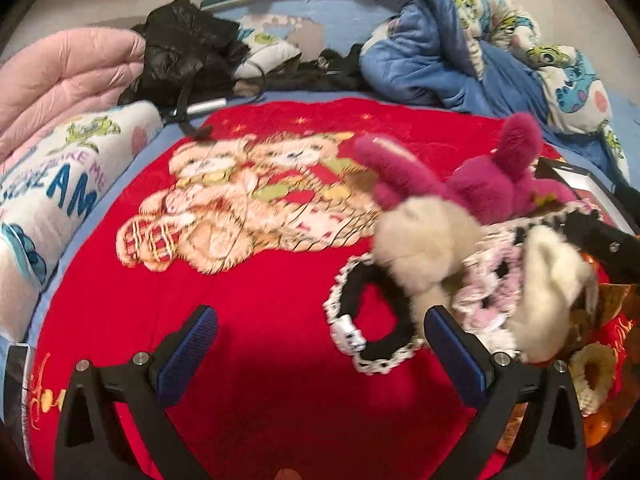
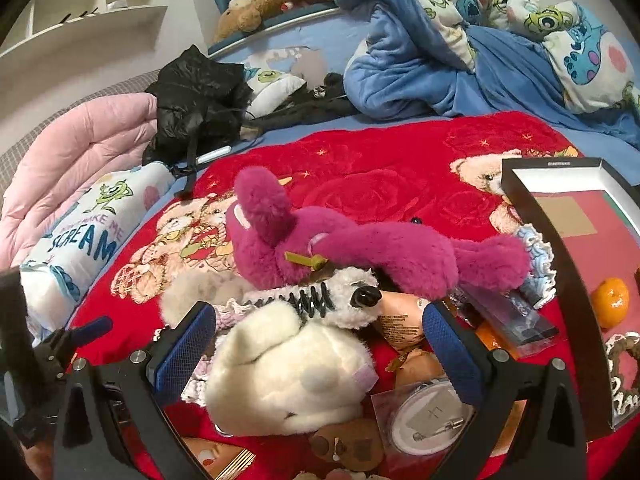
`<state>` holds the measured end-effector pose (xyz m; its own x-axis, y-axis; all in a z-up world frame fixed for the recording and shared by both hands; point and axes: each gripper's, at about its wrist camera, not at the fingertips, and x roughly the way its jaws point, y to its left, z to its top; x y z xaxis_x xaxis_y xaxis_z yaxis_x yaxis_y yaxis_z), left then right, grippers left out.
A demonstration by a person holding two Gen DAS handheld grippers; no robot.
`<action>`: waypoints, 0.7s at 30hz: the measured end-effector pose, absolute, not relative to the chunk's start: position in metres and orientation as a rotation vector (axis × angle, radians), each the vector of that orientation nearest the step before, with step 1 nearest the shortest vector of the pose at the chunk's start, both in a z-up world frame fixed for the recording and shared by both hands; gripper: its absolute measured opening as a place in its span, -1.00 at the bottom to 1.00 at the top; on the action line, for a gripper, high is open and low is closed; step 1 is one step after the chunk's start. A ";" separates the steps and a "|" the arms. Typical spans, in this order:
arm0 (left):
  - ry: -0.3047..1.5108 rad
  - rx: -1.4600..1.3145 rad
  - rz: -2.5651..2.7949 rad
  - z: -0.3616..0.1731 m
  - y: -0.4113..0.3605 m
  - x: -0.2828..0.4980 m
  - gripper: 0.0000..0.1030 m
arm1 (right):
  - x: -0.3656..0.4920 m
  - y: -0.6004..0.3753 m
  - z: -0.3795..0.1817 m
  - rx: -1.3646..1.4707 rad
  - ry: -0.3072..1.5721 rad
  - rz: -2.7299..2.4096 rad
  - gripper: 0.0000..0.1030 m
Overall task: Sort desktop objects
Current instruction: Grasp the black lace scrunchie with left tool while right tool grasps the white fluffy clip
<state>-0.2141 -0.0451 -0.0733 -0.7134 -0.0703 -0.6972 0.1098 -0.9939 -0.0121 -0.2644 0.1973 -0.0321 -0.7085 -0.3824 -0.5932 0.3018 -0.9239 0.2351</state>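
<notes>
Hovering: right gripper wide open over the white plush, fingers either side, nothing held, likely lined up for a pick.
Left gripper: wide open, empty, above bare red blanket, beside the black scrunchie.
Pile: jumbled on blanket, unsorted.
Tray: right of pile, probably the destination.
Count: one magenta plush, one white plush, one orange in tray, one black hair claw.

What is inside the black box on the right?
In the black box: an orange mandarin, a brown scrunchie and a tan card on its red floor. The frame edge cuts off the rest.
</notes>
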 end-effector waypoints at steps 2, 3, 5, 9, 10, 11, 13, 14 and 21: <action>0.120 1.189 -2.791 -0.081 -0.052 -0.219 1.00 | -0.267 0.199 -0.034 0.936 -0.186 -2.592 1.00; 0.132 1.210 -2.776 -0.085 -0.054 -0.222 1.00 | -0.268 0.200 -0.035 0.941 -0.196 -2.590 1.00; 0.140 1.268 -2.741 -0.095 -0.056 -0.228 1.00 | -0.270 0.200 -0.037 0.958 -0.202 -2.586 1.00; 0.137 1.278 -2.720 -0.099 -0.055 -0.232 1.00 | -0.273 0.199 -0.040 0.984 -0.209 -2.577 1.00; 0.136 1.288 -2.712 -0.101 -0.054 -0.234 1.00 | -0.273 0.200 -0.041 0.991 -0.218 -2.573 1.00; 0.149 1.303 -2.705 -0.103 -0.055 -0.235 1.00 | -0.275 0.200 -0.042 1.000 -0.231 -2.567 1.00; 0.184 1.310 -2.704 -0.104 -0.058 -0.235 1.00 | -0.278 0.200 -0.045 1.033 -0.225 -2.564 0.84; 0.185 1.311 -2.704 -0.104 -0.058 -0.235 1.00 | -0.279 0.200 -0.046 1.045 -0.217 -2.569 0.80; 0.151 1.313 -2.694 -0.104 -0.055 -0.237 1.00 | -0.288 0.206 -0.051 1.063 -0.305 -2.517 0.05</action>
<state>-0.2366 -0.0546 -0.1042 -0.6091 -0.0821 -0.7888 0.1697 -0.9851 -0.0285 -0.2876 0.2055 -0.0511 -0.6363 -0.4328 -0.6386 0.2677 -0.9002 0.3434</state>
